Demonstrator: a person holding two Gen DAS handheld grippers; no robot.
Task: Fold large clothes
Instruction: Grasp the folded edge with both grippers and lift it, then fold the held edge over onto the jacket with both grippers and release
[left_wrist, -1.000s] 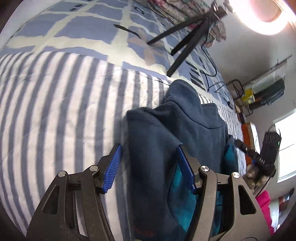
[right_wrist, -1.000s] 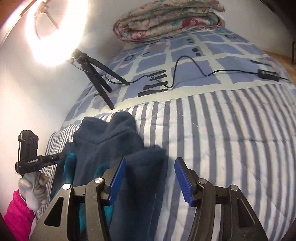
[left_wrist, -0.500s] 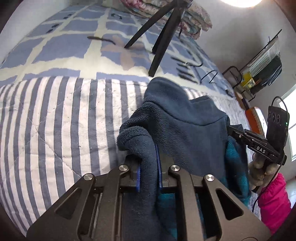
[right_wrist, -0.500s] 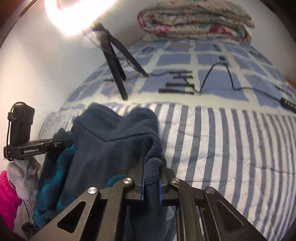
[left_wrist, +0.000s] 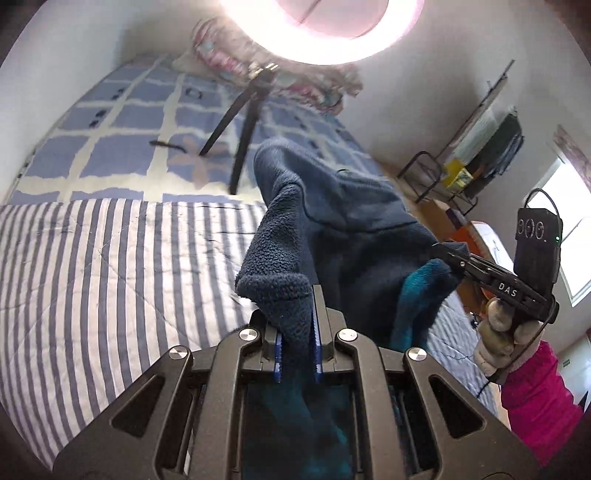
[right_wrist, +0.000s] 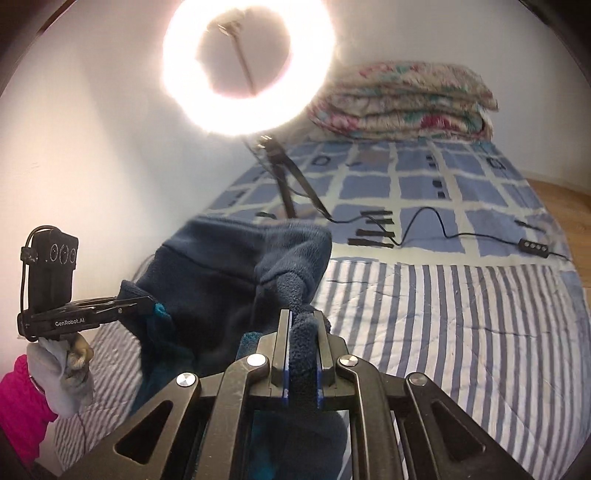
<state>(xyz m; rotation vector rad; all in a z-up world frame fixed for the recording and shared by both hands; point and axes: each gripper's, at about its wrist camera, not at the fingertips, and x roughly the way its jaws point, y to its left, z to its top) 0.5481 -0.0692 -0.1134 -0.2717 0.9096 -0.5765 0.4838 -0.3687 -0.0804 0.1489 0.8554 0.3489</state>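
A dark blue fleece garment (left_wrist: 343, 221) with a teal lining (left_wrist: 417, 295) hangs lifted off the striped bed cover (left_wrist: 92, 277). My left gripper (left_wrist: 297, 328) is shut on one bunched edge of the fleece. At the right of the left wrist view, the right gripper (left_wrist: 443, 253) pinches the fleece's other edge. In the right wrist view the fleece (right_wrist: 229, 273) stretches between my right gripper (right_wrist: 302, 332), shut on a fold, and the left gripper (right_wrist: 149, 301), which clamps it at the left. A gloved hand (right_wrist: 62, 365) in a pink sleeve holds that gripper.
A lit ring light (right_wrist: 245, 66) on a black tripod (right_wrist: 291, 184) stands on the bed's checked part, with a black cable and remote (right_wrist: 533, 245) beside it. A folded floral quilt (right_wrist: 402, 99) lies at the head. A metal rack (left_wrist: 480, 155) stands by the wall.
Both grippers closed on the fleece's edges and lifted it off the bed. The views tilted up, so the ring light and the quilt now show.
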